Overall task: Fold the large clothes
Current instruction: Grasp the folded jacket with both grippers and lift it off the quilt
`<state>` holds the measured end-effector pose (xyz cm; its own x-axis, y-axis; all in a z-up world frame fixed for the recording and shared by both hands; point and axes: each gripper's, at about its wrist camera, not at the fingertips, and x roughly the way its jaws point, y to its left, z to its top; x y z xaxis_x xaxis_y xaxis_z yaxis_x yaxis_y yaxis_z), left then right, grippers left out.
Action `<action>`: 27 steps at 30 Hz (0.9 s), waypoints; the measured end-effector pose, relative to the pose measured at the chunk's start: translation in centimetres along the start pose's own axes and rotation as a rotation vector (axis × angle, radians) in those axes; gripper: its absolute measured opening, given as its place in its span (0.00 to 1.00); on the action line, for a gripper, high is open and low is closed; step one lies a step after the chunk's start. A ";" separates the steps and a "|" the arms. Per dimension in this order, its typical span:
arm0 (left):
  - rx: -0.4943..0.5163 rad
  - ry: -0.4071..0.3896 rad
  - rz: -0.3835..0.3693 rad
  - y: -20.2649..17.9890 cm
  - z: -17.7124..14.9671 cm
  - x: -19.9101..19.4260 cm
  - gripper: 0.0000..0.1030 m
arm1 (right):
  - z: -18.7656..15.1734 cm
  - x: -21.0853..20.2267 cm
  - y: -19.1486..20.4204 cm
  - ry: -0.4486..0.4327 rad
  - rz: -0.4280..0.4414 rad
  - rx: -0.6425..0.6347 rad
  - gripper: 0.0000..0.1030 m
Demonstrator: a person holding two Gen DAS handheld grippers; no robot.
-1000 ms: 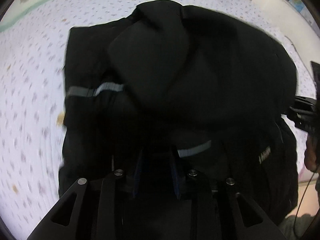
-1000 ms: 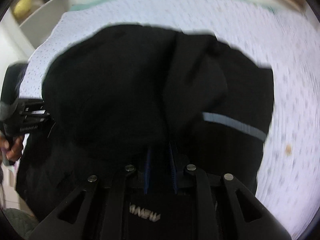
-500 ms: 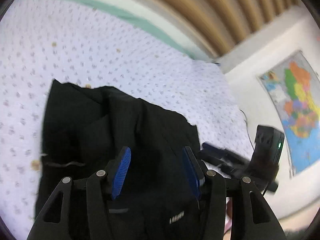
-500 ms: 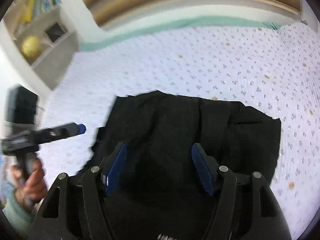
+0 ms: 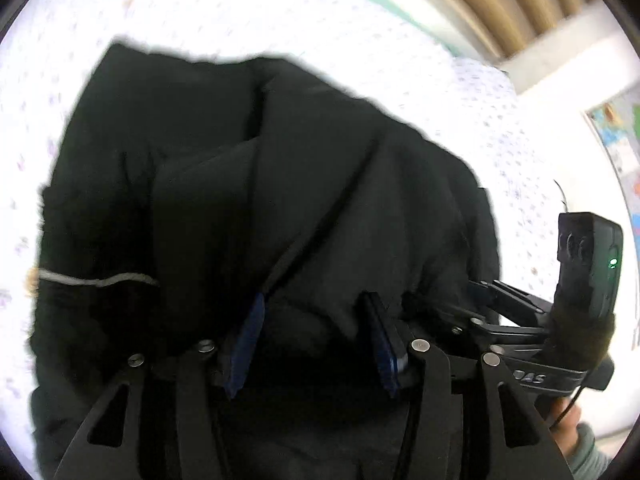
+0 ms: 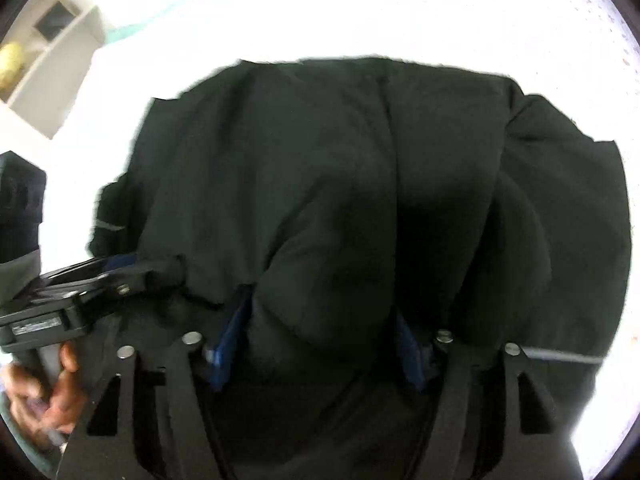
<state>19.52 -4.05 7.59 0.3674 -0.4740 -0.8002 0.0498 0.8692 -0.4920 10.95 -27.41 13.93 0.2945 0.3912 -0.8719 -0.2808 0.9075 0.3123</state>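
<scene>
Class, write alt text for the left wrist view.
A black jacket lies bunched on a white dotted bedspread, fabric between the open left gripper's blue fingers. The right gripper reaches in from the right.

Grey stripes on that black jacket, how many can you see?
2. One grey stripe sits at the black jacket's left edge; another grey stripe at its right edge. Folds may hide more.

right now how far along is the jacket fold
Done: the black jacket lies bunched on the dotted bedsheet, panels already overlapping. In hand: left gripper and right gripper sit open with fabric between their fingers, not clamped. Left: grip, make the final fold, flatten.
</scene>
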 end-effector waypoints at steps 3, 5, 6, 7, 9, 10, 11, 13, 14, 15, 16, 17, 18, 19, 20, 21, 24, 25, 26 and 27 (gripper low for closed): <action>0.060 -0.054 -0.038 -1.9 -1.0 -3.2 0.51 | -2.2 -3.8 1.9 -0.079 0.024 -0.077 0.66; 0.091 -0.061 -0.047 -2.5 -2.0 -4.0 0.51 | -3.9 -4.1 2.7 -0.084 -0.010 -0.115 0.66; 0.098 -0.042 -0.038 -2.5 -2.4 -3.5 0.51 | -4.7 -3.3 2.8 -0.065 -0.027 -0.124 0.66; 0.092 -0.003 -0.017 -2.2 -2.5 -2.2 0.51 | -5.1 -1.9 2.9 -0.028 -0.046 -0.121 0.64; 0.035 0.098 0.023 -0.6 -2.9 1.5 0.52 | -5.7 2.0 1.9 0.081 -0.078 -0.079 0.58; -0.005 0.125 0.027 0.4 -3.0 3.2 0.52 | -6.0 3.0 1.6 0.087 -0.072 -0.062 0.58; -0.019 0.120 0.026 0.6 -3.0 4.1 0.52 | -5.9 3.4 1.5 0.076 -0.073 -0.059 0.57; 0.006 0.111 0.048 -0.2 -2.7 4.1 0.52 | -5.8 3.3 1.8 0.068 -0.086 -0.045 0.57; 0.021 0.108 0.058 -0.7 -2.8 3.9 0.52 | -6.0 3.1 2.3 0.069 -0.088 -0.034 0.57; 0.042 0.101 0.060 -1.2 -2.9 3.3 0.52 | -6.0 2.5 2.4 0.066 -0.080 -0.033 0.58; 0.055 0.099 0.056 -1.5 -3.1 2.7 0.52 | -6.4 1.8 2.5 0.064 -0.067 -0.032 0.58; 0.054 0.096 0.035 -1.8 -3.3 1.3 0.52 | -6.7 0.9 2.5 0.066 -0.045 -0.023 0.58; 0.050 0.085 0.011 -1.8 -3.9 -0.3 0.52 | -6.6 -0.2 2.5 0.062 -0.026 -0.014 0.58; 0.050 0.071 0.002 -1.9 -4.2 -1.4 0.52 | -7.3 -2.0 2.5 0.040 -0.003 -0.008 0.58; 0.061 0.038 0.004 -1.7 -5.0 -4.1 0.52 | -7.8 -3.3 2.4 0.022 0.004 -0.008 0.58; 0.066 0.018 0.009 -1.3 -5.5 -5.9 0.52 | -8.8 -5.0 2.3 -0.001 0.005 -0.007 0.59; 0.033 -0.015 0.015 1.4 -8.7 -11.6 0.52 | -11.8 -9.2 1.1 -0.034 0.006 0.009 0.60; 0.010 -0.012 0.021 2.7 -9.6 -13.0 0.53 | -13.1 -10.4 0.2 -0.032 -0.007 0.021 0.60; -0.027 -0.002 0.044 4.2 -11.0 -14.4 0.54 | -14.5 -11.4 -0.8 -0.029 -0.025 0.035 0.60; -0.045 0.007 0.064 6.8 -12.6 -15.5 0.54 | -15.7 -12.0 -1.4 -0.027 -0.042 0.055 0.60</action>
<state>2.47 7.43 12.31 0.3623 -0.4184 -0.8329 -0.0152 0.8908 -0.4541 -6.56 -35.82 18.01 0.3297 0.3556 -0.8746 -0.2169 0.9301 0.2964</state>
